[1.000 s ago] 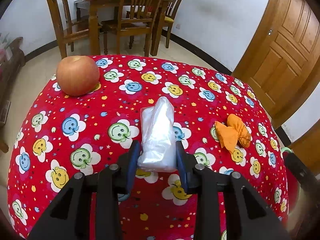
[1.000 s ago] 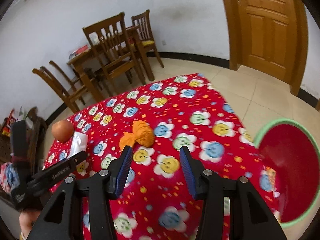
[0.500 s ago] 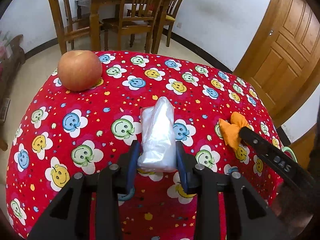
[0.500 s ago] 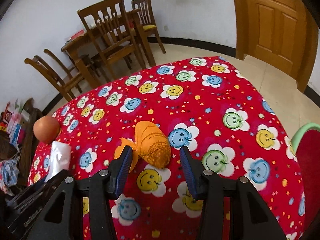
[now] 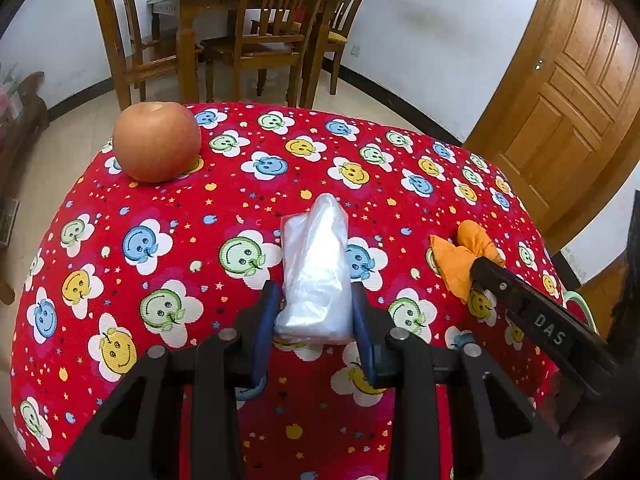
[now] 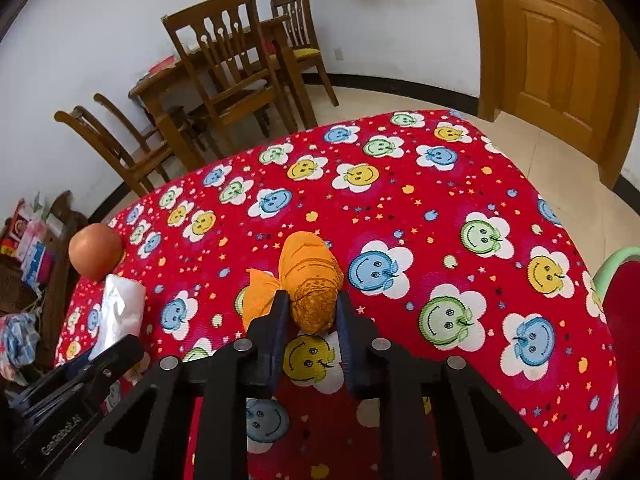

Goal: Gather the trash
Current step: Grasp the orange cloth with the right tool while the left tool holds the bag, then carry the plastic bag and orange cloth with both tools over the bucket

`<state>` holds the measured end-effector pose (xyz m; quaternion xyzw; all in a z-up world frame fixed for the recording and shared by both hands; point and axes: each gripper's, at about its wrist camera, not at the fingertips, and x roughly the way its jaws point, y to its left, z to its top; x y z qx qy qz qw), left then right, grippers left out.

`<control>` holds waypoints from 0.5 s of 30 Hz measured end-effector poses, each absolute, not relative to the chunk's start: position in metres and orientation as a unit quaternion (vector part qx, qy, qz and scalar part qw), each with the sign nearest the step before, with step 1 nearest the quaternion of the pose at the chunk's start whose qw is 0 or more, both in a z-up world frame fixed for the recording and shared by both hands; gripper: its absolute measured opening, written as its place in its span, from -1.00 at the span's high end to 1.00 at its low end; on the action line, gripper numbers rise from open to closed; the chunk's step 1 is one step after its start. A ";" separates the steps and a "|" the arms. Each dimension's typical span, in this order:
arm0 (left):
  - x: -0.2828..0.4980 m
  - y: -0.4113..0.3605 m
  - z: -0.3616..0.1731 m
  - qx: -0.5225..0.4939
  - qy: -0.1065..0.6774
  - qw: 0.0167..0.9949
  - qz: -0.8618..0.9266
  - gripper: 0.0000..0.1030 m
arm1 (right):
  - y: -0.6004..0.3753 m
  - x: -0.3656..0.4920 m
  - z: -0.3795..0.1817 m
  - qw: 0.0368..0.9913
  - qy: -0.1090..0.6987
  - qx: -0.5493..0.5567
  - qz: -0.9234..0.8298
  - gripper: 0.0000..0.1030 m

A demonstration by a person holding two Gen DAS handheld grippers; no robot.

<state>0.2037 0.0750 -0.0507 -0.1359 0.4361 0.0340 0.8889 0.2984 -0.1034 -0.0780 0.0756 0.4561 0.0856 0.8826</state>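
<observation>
A crumpled clear plastic bag [image 5: 314, 272] lies on the red smiley tablecloth [image 5: 160, 240]. My left gripper [image 5: 314, 320] is shut on its near end. An orange peel bundle [image 6: 310, 280] lies further right, also in the left wrist view [image 5: 460, 256]. My right gripper [image 6: 310, 316] has closed on the near end of the peel. The plastic bag also shows in the right wrist view [image 6: 120, 312], with the left gripper's finger [image 6: 100, 364] by it. The right gripper's finger [image 5: 540, 316] reaches in from the right in the left wrist view.
An apple [image 5: 156, 140] sits at the table's far left, also in the right wrist view [image 6: 94, 250]. A red bin with a green rim [image 6: 616, 280] stands off the table's right edge. Wooden chairs and a table [image 5: 256, 32] stand behind; a wooden door [image 6: 560, 60] is at right.
My right gripper moved down and forward to the orange peel and its jaws narrowed onto it. My left gripper stayed shut on the plastic bag, nearly still.
</observation>
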 end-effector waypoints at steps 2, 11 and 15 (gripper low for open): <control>0.203 0.074 -0.051 -0.135 0.435 0.889 0.033 0.31 | -0.106 0.293 -0.073 0.886 0.449 0.077 0.087 0.59; 0.202 0.071 -0.049 -0.132 0.432 0.892 0.029 0.31 | -0.131 0.262 -0.047 0.895 0.424 0.107 0.085 0.59; 0.202 0.067 -0.047 -0.129 0.430 0.893 0.025 0.30 | -0.148 0.244 -0.032 0.901 0.409 0.120 0.080 0.59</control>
